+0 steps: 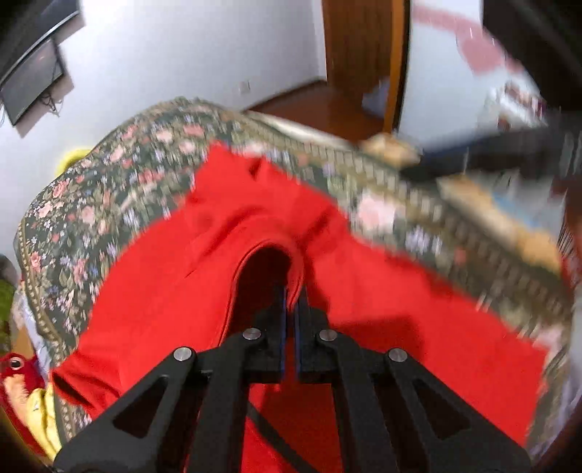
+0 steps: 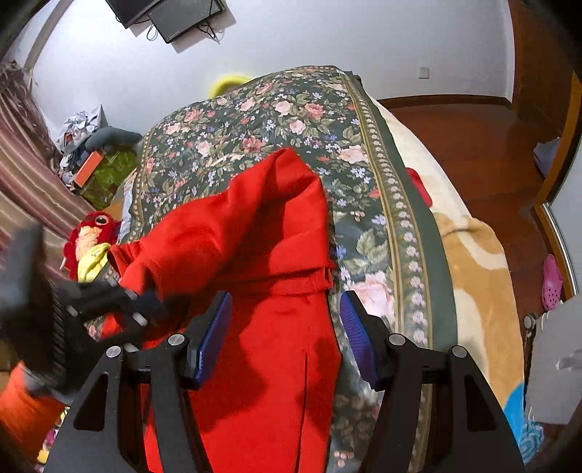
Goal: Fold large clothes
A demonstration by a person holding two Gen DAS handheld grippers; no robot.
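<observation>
Red garment (image 2: 254,233) on floral bedspread (image 2: 254,120).
My left tongs (image 1: 291,302) are clenched on a fold of the garment; my right tongs (image 2: 285,338) hang released above it. No containers visible.

The left gripper (image 1: 291,294) pinches a raised fold of the red garment (image 1: 382,291), which lies across the floral bedspread (image 1: 91,225) toward its near edge

walls: white, wall-mounted screens (image 2: 174,16) | floor: reddish wood (image 2: 469,145) | furniture: bed under floral cover (image 2: 262,120), beige blanket (image 2: 476,254) | door: brown wooden (image 1: 358,47)
</observation>
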